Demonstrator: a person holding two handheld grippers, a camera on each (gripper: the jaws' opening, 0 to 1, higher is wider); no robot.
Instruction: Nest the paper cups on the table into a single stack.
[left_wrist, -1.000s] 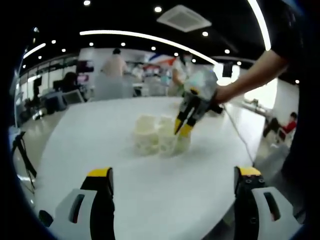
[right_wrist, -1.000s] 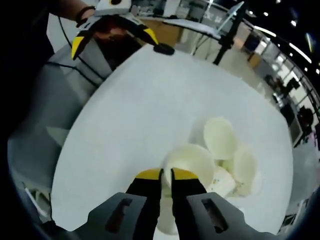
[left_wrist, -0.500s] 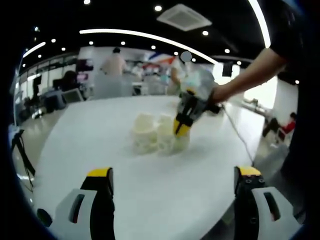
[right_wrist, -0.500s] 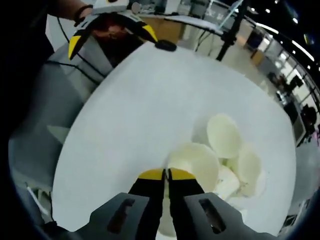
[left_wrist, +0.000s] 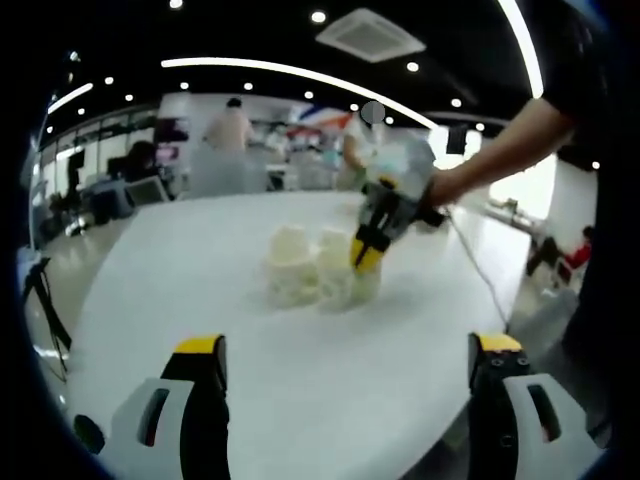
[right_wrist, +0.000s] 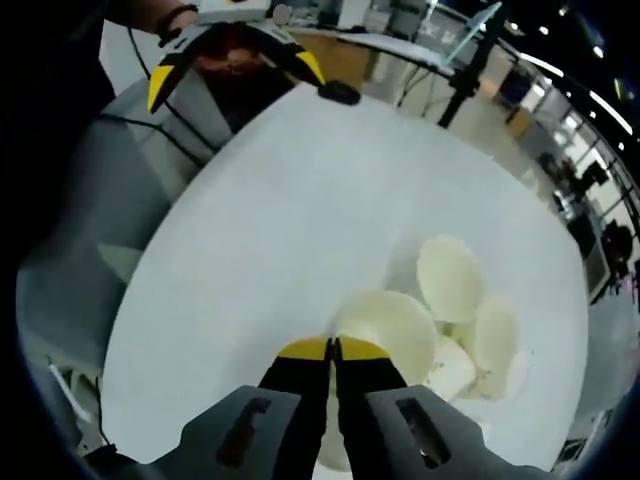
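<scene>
Paper cups (left_wrist: 315, 268) clustered upside down near the middle of the round white table (left_wrist: 250, 360); right gripper (right_wrist: 333, 347), jaws pressed together on the rim of the nearest cup (right_wrist: 390, 325), seen from the left gripper view descending onto the cluster's right side; left gripper (left_wrist: 345, 350), jaws spread wide and empty, held at the near table edge, well apart from the cups; people at desks far behind.
</scene>
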